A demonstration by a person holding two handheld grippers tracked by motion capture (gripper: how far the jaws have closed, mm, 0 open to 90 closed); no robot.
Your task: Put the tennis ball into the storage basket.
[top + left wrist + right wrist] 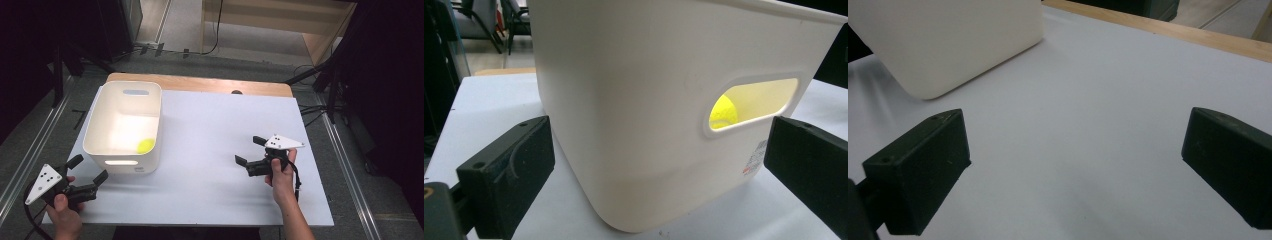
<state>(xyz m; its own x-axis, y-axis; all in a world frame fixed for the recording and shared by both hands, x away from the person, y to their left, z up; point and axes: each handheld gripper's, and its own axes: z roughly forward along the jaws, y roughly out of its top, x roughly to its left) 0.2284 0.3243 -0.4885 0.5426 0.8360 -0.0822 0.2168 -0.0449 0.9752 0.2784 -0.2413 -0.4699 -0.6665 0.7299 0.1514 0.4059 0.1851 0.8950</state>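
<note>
Scene: a person stands at a white table (210, 150) with a hand-held gripper in each hand, a wooden strip (200, 82) running along the table's far edge
Bin: a white plastic bin (124, 125) stands upright on the table's left half, open at the top, with a slot handle cut into each end wall
Ball: a yellow-green ball (146, 145) lies on the bin's floor in the near right corner; in the left gripper view the ball (723, 112) glows through the near handle slot (754, 105)
Left gripper: the left gripper (89, 169) is held at the table's near left corner, just beside the bin's near wall, its jaws spread wide and gripping nothing; in its own view the two black jaws frame the bin (664, 100) without touching it
Right gripper: the right gripper (250, 150) hovers over the table's right half, well apart from the bin, jaws parted and empty, pointing left toward the bin; its own view looks across bare tabletop (1088, 125) to a corner of the bin (948, 40)
Hands: the left hand (65, 215) grasps its gripper from below the grey plate; the right hand (282, 175) wraps the other's handle
</note>
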